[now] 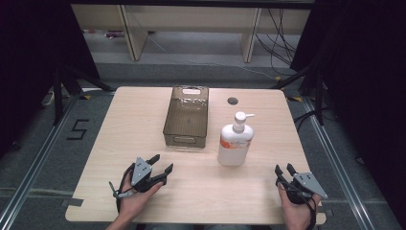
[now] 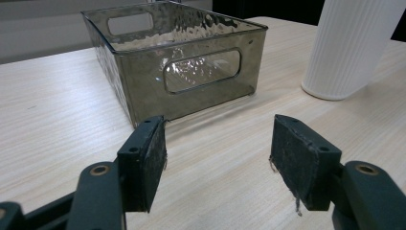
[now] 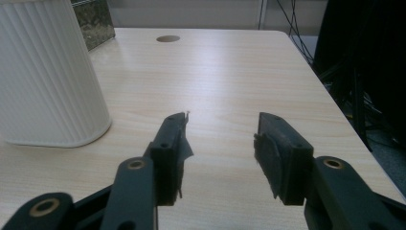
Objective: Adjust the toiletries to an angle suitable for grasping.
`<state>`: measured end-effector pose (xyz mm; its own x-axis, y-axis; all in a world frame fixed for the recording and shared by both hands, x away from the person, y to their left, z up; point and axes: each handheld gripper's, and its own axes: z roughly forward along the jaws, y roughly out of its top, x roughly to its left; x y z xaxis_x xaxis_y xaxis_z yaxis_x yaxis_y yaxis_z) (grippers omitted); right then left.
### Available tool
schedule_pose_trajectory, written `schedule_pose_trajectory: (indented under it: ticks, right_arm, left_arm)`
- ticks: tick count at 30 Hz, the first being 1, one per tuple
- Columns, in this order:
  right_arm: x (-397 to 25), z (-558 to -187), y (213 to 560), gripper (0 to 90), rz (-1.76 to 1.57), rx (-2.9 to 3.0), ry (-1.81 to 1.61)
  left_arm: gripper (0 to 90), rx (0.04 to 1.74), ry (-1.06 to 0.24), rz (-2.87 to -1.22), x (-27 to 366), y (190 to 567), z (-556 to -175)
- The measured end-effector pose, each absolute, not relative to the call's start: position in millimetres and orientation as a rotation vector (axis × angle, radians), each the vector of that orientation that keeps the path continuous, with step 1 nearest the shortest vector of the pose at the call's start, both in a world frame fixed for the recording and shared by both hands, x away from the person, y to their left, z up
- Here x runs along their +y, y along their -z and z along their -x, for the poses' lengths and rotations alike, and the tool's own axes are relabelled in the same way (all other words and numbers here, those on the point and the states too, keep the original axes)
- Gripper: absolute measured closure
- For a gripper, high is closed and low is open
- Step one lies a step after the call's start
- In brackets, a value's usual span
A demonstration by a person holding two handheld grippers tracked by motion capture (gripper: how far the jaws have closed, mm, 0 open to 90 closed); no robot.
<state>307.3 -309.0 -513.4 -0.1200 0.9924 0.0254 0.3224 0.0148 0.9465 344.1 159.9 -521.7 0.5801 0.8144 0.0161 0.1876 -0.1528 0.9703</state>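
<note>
table [image 1: 143,201]: light wood top, basically my whole workspace, and both of my hands sit at the near edge of it.

bin [image 1: 186,116]: smoky see-through plastic box with handle cutouts, sitting mid-table toward the far side. From what I can see it's got nothing in it. In the left gripper view it's right ahead of my jaws but well apart from them.

pump bottle [image 1: 235,142]: white ribbed one, standing upright just beside the bin's near right corner, not touching it as far as I can tell. Pump head points right.

left gripper [image 1: 160,168]: jaws spread wide, nothing between the pads, hovering low over the table and aimed at the bin's near end.

right gripper [image 1: 284,170]: also spread and holding nothing, down at the near right, bottle off to its left.

progress: honestly looks like square one. Nothing grabbed, nothing moved into the bin. My guess is the bottle goes in there, so the reach, grasp and drop are all left.
</note>
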Motion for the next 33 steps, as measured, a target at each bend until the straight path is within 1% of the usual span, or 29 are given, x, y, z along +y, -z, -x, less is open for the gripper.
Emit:
schedule_pose_trajectory:
  ticks: [5,6,8,9,13,14,23,25,26,29,30,31,33]
  right_arm:
    - [-309,-307,513,52.1,-1.395,1.558,-1.157]
    - [-306,-307,512,50.6,-1.421,1.549,-1.199]
    - [-303,-308,512,44.6,-1.425,1.547,-1.2]
    - [-304,-310,512,43.1,-1.382,1.561,-1.185]
    - [-300,-308,511,42.6,-1.426,1.565,-1.167]
    - [-301,-310,511,42.3,-1.381,1.552,-1.176]
    - [-302,-311,512,42.8,-1.372,1.544,-1.195]
    - [-300,-308,512,42.9,-1.418,1.538,-1.16]
    - [-301,-310,512,42.9,-1.385,1.546,-1.158]
    - [-298,-309,513,42.8,-1.419,1.521,-1.184]
    - [-298,-309,513,42.7,-1.423,1.519,-1.179]
    - [-301,-310,513,42.7,-1.369,1.529,-1.159]
    - [-301,-310,513,42.6,-1.371,1.529,-1.16]
  left_arm:
    - [37.3,0.851,-0.685,-1.67,161,521,-344]
    - [37.5,0.871,-0.683,-1.67,161,521,-343]
    - [37.8,0.871,-0.682,-1.67,161,521,-343]
    - [37.9,0.873,-0.683,-1.671,161,521,-343]
    - [38.2,0.868,-0.688,-1.676,162,521,-342]
    - [38.2,0.868,-0.691,-1.677,161,521,-342]
    - [42.3,0.842,-0.693,-1.657,155,516,-338]
    - [43.0,0.819,-0.681,-1.633,146,505,-336]
    - [43.4,0.799,-0.68,-1.625,141,501,-335]
    - [45.0,0.759,-0.667,-1.626,131,494,-332]
    - [45.5,0.725,-0.653,-1.63,120,486,-330]
    - [45.9,0.719,-0.631,-1.623,114,482,-329]
    - [46.1,0.709,-0.622,-1.619,109,478,-328]
